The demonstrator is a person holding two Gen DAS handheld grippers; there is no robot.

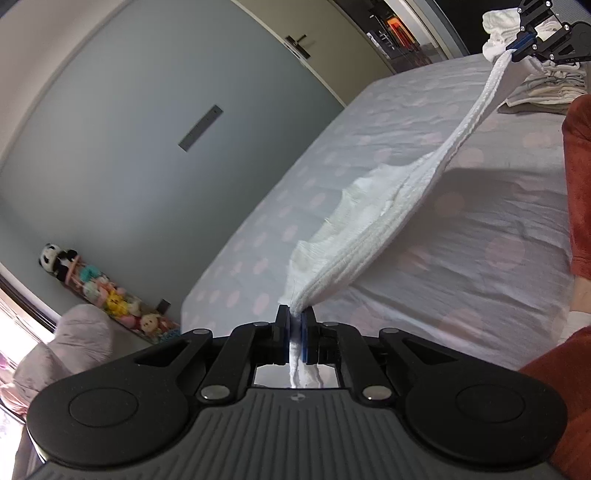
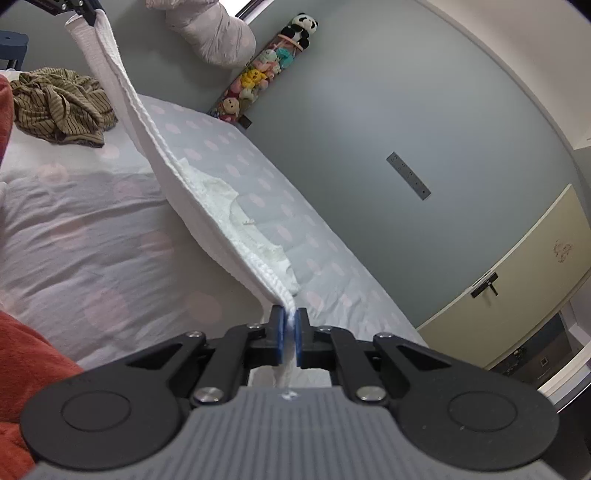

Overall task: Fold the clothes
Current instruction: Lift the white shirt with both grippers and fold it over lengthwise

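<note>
A white textured garment (image 1: pixel 384 210) is stretched in the air above the bed (image 1: pixel 480 236) between my two grippers, folded into several layers. My left gripper (image 1: pixel 295 314) is shut on one end of it. My right gripper (image 2: pixel 291 317) is shut on the other end of the garment (image 2: pixel 207 206). In the left wrist view the right gripper (image 1: pixel 517 48) shows at the top right, clamped on the far end. In the right wrist view the left gripper (image 2: pixel 88 14) shows at the top left, clamped on the cloth.
A stack of folded pale clothes (image 1: pixel 546 85) lies on the bed's far side. A crumpled olive striped garment (image 2: pixel 62 107) lies on the bed (image 2: pixel 92 229). A red-orange sleeve (image 2: pixel 22 369) is close by. A grey wall (image 2: pixel 369 129), a toy holder (image 2: pixel 258 77) and a pillow (image 2: pixel 214 37) stand beyond.
</note>
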